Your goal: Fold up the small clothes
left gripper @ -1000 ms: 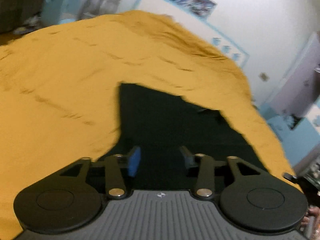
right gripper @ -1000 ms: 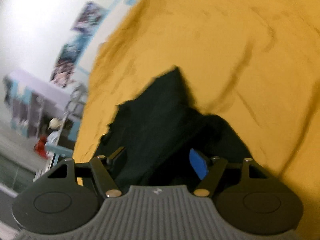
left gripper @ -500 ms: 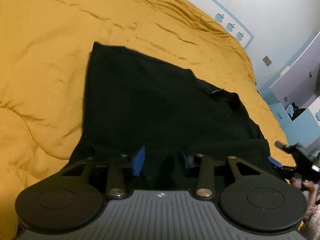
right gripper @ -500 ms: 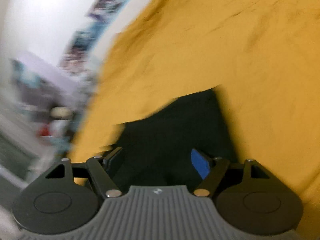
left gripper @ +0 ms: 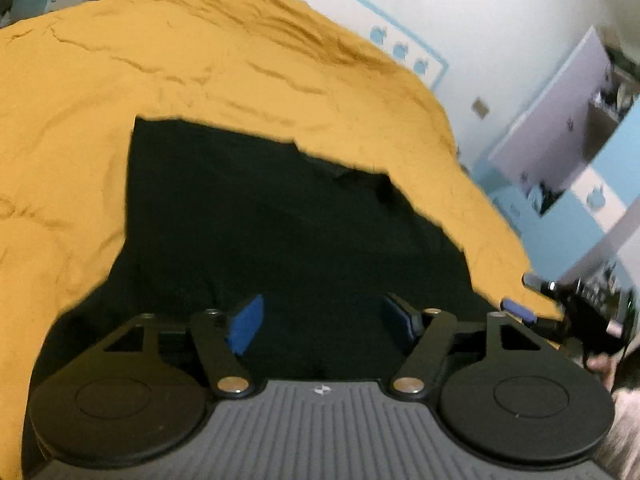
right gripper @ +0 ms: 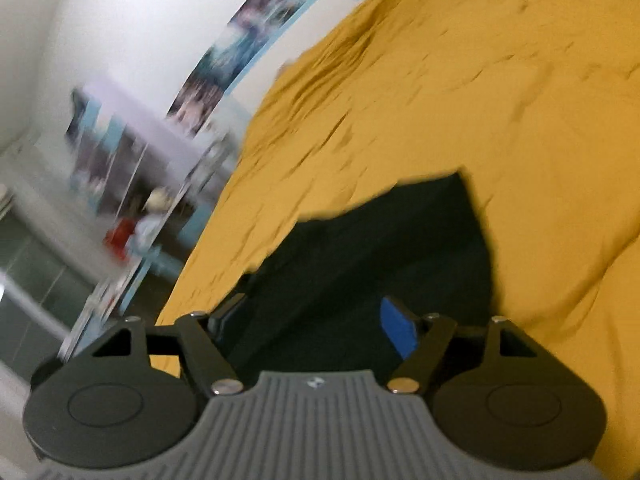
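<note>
Presently: black garment (left gripper: 280,216) spread on yellow bedspread (left gripper: 200,60), far edge toward 12 o'clock. Left gripper (left gripper: 324,316) and right gripper (right gripper: 316,316): jaws wide, holding nothing, over its near hem. Step, likely: between folds. Next: close on hem corners, carry toward 12.

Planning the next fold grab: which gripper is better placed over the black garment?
Left, probably. The left gripper sits centred over the black garment; the right gripper sits at its edge by the yellow blanket.
</note>
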A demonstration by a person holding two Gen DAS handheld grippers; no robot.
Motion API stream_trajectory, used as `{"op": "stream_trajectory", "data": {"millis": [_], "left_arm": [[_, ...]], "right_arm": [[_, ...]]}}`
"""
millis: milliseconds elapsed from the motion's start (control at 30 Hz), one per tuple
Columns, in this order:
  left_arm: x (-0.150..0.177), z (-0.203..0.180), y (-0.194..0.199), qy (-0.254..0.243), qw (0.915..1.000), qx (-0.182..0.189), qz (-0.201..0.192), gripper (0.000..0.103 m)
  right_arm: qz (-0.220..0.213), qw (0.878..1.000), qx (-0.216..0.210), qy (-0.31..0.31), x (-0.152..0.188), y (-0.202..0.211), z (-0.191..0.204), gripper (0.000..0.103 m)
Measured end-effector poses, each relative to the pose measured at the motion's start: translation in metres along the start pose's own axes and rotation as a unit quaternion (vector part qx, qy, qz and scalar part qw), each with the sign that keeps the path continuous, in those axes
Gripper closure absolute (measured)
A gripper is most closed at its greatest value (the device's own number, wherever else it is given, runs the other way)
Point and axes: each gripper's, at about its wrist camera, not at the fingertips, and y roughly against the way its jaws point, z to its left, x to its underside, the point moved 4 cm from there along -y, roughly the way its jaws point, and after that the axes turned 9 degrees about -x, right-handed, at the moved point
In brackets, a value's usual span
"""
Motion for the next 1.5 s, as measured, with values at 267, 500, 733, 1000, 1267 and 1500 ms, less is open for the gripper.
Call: {"op": "stream_trajectory", "data": {"millis": [267, 500, 733, 1000, 1267, 1500], "left_arm": [[0.033, 0.020, -0.013, -0.074, 0.9932, -0.082, 0.036, 0.032], [0.033, 0.004, 0.020, -0.073, 0.9934, -0.082, 0.032, 0.031], [0.086, 0.000, 0.126, -0.054, 0.9977, -0.041, 0.005, 0.026], [0.152, 0.059, 0.235, 0.057, 0.9975, -0.036, -0.021, 0.021], [0.193, 0.084, 0.228, 0.105, 0.9941, -0.017, 0.023, 0.021], [0.198, 0.085, 0.207, 0.117, 0.9916, 0.036, 0.043, 0.012]], "right_arm": [[0.026, 0.997, 0.057, -0.049, 0.041, 0.011, -0.043, 0.043], [0.025, 0.994, 0.074, -0.077, 0.040, 0.025, -0.036, 0.040], [-0.021, 0.995, 0.095, 0.015, 0.065, 0.139, 0.029, 0.037], [0.004, 0.996, 0.069, 0.052, 0.126, 0.280, 0.041, 0.021], [0.059, 0.998, 0.007, 0.007, 0.174, 0.325, 0.014, 0.022], [0.065, 0.997, -0.009, -0.040, 0.189, 0.328, -0.009, 0.022]]}}
